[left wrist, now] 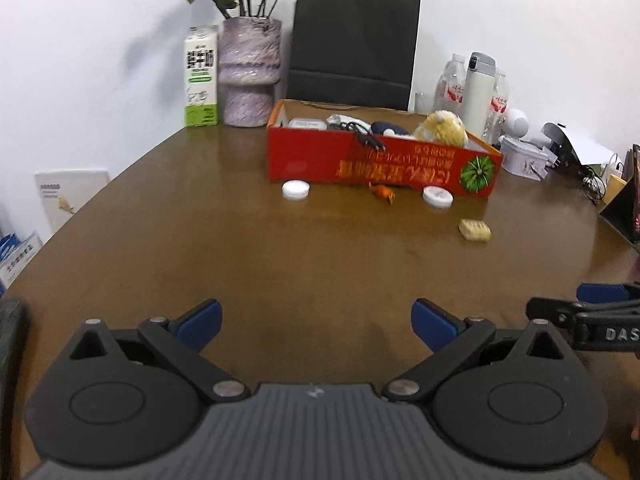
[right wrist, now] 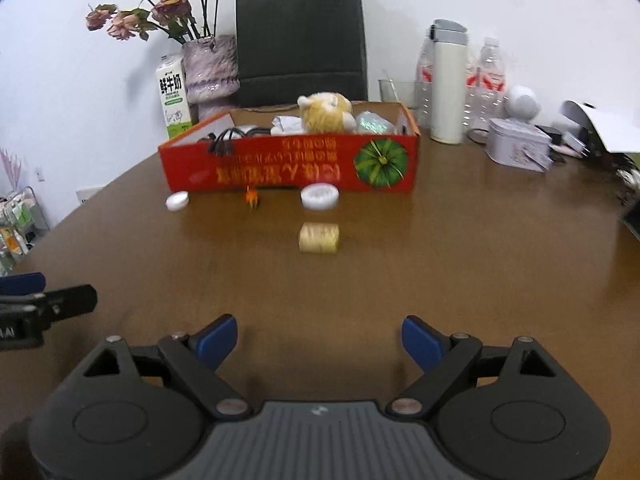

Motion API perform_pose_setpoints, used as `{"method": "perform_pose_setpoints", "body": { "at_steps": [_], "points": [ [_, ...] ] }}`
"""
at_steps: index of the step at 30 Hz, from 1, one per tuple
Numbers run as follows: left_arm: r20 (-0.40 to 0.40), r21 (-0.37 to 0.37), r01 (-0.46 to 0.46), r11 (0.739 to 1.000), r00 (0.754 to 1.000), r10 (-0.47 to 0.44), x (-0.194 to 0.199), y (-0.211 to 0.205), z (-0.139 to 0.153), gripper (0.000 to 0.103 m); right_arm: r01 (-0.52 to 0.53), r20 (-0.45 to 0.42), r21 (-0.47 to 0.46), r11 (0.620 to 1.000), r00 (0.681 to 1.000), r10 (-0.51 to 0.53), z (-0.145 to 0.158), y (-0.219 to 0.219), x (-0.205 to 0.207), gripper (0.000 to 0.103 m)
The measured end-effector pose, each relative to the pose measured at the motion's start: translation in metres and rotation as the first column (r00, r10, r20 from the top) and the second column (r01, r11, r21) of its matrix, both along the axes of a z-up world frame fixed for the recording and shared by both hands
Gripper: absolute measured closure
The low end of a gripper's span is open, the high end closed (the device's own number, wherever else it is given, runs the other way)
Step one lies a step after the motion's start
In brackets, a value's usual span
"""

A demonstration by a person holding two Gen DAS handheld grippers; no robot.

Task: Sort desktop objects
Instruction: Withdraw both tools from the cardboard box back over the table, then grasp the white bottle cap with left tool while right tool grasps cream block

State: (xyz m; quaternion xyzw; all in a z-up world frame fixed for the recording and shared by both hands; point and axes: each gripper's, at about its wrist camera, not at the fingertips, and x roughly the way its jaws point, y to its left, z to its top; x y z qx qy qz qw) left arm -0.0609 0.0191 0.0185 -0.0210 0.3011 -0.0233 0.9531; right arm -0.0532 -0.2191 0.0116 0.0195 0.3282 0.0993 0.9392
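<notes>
A red cardboard box (left wrist: 380, 164) (right wrist: 288, 168) stands mid-table holding a yellow plush toy (left wrist: 442, 128) (right wrist: 326, 112), cables and small items. In front of it lie two white round lids (left wrist: 296, 190) (left wrist: 437, 197) (right wrist: 177, 201) (right wrist: 319, 197), a small orange toy (left wrist: 385, 193) (right wrist: 252, 198) and a beige spool of twine (left wrist: 474, 230) (right wrist: 319, 237). My left gripper (left wrist: 316, 322) is open over bare table, well short of these. My right gripper (right wrist: 319, 340) is open too, empty, with the spool straight ahead of it.
Along the back wall stand a milk carton (left wrist: 202, 76), a vase of dried roses (left wrist: 250, 72), a black paper bag (left wrist: 354, 44), bottles and a white flask (right wrist: 448, 84), a tin (right wrist: 516, 144) and clutter at the right edge. The wooden table (left wrist: 200, 240) is bare before the grippers.
</notes>
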Motion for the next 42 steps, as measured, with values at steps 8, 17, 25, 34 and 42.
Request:
{"method": "perform_pose_setpoints", "body": {
  "at_steps": [8,17,25,34,42],
  "points": [
    [0.013,0.092,0.017,0.996,1.0,-0.018,-0.039,-0.003,0.001,0.0,-0.031,0.024,-0.04,0.999,0.999,0.032,0.0,-0.003,-0.061,0.014],
    [0.042,0.068,0.014,0.998,0.999,-0.017,-0.001,0.003,0.007,0.0,-0.023,0.042,-0.026,0.999,0.999,0.024,0.01,-0.006,-0.033,0.014],
    [-0.019,0.058,0.047,0.997,0.999,-0.046,0.128,0.009,0.0,0.026,-0.028,0.002,0.005,1.0,1.0,0.028,0.005,0.004,0.068,0.027],
    [-0.071,0.009,0.012,1.0,0.997,-0.011,0.223,0.015,-0.02,0.06,-0.014,-0.019,-0.087,0.996,1.0,0.013,-0.009,0.027,0.135,0.058],
    [-0.058,0.073,0.065,0.995,0.997,-0.06,0.194,0.002,-0.018,0.074,-0.052,0.04,-0.118,0.992,0.998,0.057,-0.012,0.035,0.125,0.072]
  ]
}}
